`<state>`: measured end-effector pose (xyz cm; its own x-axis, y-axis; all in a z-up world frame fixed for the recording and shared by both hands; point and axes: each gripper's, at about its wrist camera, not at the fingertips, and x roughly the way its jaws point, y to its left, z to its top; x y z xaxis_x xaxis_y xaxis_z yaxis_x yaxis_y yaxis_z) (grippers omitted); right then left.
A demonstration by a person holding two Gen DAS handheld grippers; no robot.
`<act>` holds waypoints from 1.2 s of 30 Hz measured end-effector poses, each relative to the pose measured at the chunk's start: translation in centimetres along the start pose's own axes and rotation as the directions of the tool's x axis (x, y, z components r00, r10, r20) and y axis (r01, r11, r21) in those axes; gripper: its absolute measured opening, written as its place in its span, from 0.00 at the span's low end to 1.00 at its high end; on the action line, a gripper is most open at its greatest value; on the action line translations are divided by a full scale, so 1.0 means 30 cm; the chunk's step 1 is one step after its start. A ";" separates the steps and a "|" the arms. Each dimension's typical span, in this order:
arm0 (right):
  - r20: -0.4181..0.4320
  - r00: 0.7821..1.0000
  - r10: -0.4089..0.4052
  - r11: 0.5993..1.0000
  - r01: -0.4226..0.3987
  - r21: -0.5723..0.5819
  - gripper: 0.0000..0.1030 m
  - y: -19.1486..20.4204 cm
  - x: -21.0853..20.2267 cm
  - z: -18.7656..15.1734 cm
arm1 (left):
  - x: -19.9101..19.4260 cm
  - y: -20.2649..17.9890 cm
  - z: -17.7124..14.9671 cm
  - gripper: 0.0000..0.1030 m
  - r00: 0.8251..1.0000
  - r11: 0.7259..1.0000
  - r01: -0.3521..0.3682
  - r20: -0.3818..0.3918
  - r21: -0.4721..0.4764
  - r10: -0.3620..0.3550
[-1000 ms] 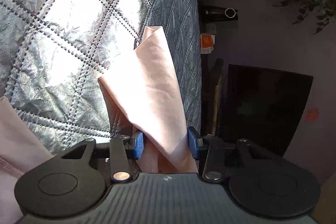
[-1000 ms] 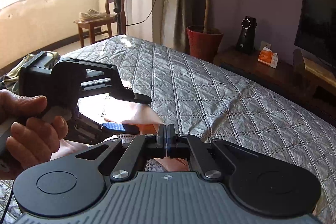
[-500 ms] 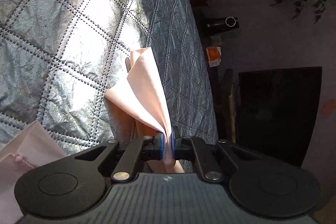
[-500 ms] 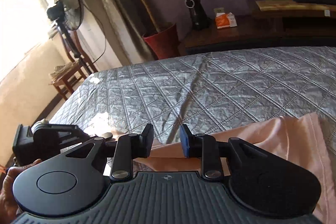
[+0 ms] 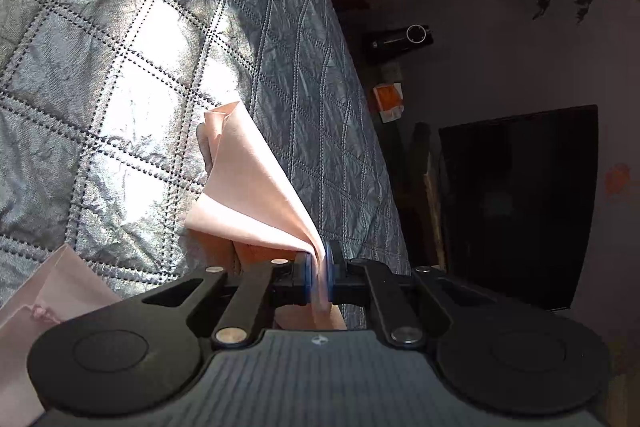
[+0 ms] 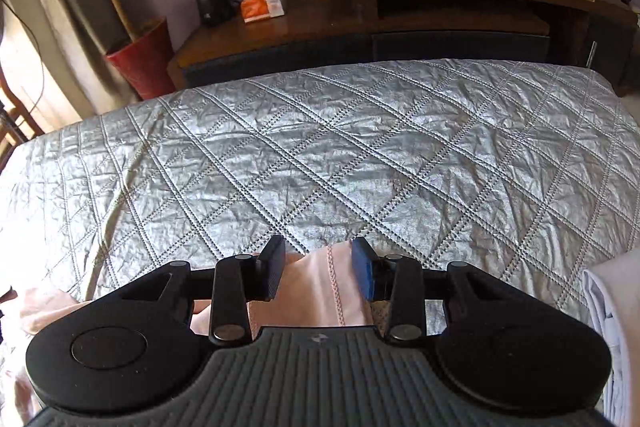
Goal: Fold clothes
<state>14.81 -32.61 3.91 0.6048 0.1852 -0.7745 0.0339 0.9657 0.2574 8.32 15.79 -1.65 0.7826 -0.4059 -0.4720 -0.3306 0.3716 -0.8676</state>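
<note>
Pinching a corner of the pink garment (image 5: pixel 256 195) above the quilted bedspread (image 5: pixel 120 75), your left gripper (image 5: pixel 316 273) was clamped tight; your right gripper (image 6: pixel 318 273), jaws opening, straddled its stitched edge unpressed. You needed that seam centred before closing.

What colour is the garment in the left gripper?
Pale peach-pink garment; left wrist view shows it best.

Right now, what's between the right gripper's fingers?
In the right wrist view, the pink garment, its stitched seam running up the gap. The right gripper is opening; its pads don't press the cloth.
</note>
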 end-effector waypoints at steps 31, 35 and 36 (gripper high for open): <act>-0.019 0.999 0.026 0.998 -0.027 -0.061 0.33 -0.032 0.053 -0.051 | -0.013 0.069 0.073 0.02 0.999 0.999 -0.022 0.040 -0.032 0.024; 0.032 0.999 0.019 0.996 -0.016 -0.088 0.30 -0.014 0.019 -0.065 | -0.020 0.082 0.062 0.01 0.999 0.999 -0.016 0.035 -0.050 0.018; 0.048 0.999 0.022 0.996 -0.018 -0.093 0.29 -0.010 0.007 -0.069 | -0.022 0.081 0.063 0.00 0.999 0.999 -0.011 0.038 -0.052 0.013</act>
<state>13.29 -32.48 2.46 0.6428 0.1975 -0.7401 -0.0505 0.9750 0.2163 8.00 18.54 -3.16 0.7980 -0.3688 -0.4766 -0.3659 0.3318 -0.8695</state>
